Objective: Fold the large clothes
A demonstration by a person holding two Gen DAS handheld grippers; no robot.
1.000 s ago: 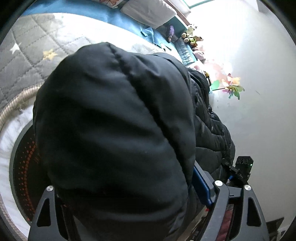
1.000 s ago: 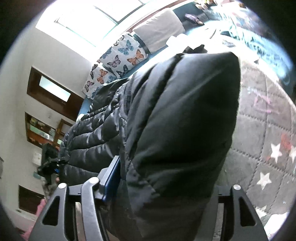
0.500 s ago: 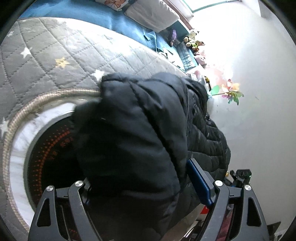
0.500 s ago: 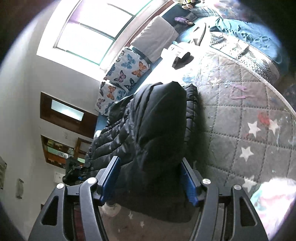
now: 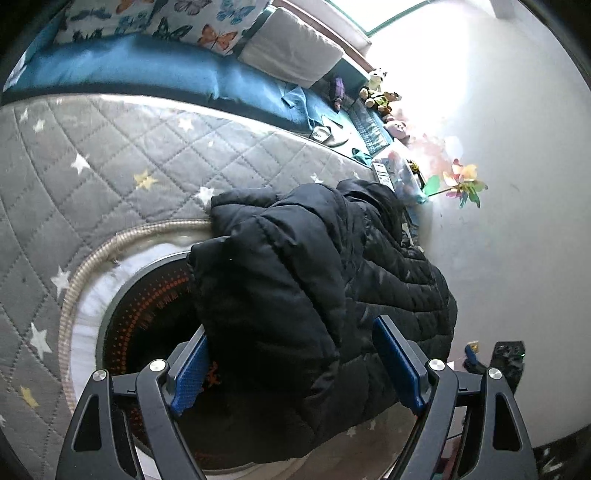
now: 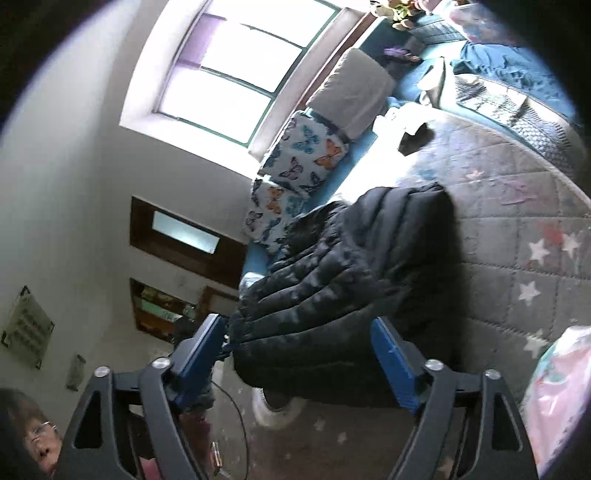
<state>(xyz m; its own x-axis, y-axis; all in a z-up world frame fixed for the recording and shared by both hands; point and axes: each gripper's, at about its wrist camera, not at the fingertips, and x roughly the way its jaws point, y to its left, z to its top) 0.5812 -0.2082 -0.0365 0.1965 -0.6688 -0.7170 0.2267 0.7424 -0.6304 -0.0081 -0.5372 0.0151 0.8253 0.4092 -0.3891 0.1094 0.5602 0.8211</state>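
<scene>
Fingers [image 5: 188, 373] with blue pads are seen spread wide on the left gripper [image 5: 295, 365], nothing being clasped; the black puffer jacket [image 5: 303, 280] fills the gap between them, though contact with either pad cannot be confirmed. The right gripper [image 6: 306, 365] is likewise found parted, its blue-padded fingers [image 6: 391, 365] set to either side of the jacket's near edge [image 6: 332, 295] with no grip established. The jacket is recorded lying bunched on the grey quilted star-patterned mat [image 5: 92, 177], one sleeve or fold being laid over the body. In the left view, a round black disc with orange dots [image 5: 147, 317] is noted at 9 o'clock of the jacket, partly covered by it and ringed by a rope-edged white pad [image 5: 96, 258]. Beyond the mat, at 12 o'clock, a blue cushion bench [image 5: 147, 74] is observed, bearing butterfly-print pillows [image 5: 192, 18] and a grey pillow [image 5: 291, 55]. Soft toys [image 5: 380, 96] are seen at 1 o'clock, and a paper pinwheel [image 5: 461, 184] against the white wall at 3 o'clock. In the right view, a bright window [image 6: 236, 70] is registered at 11 o'clock.
</scene>
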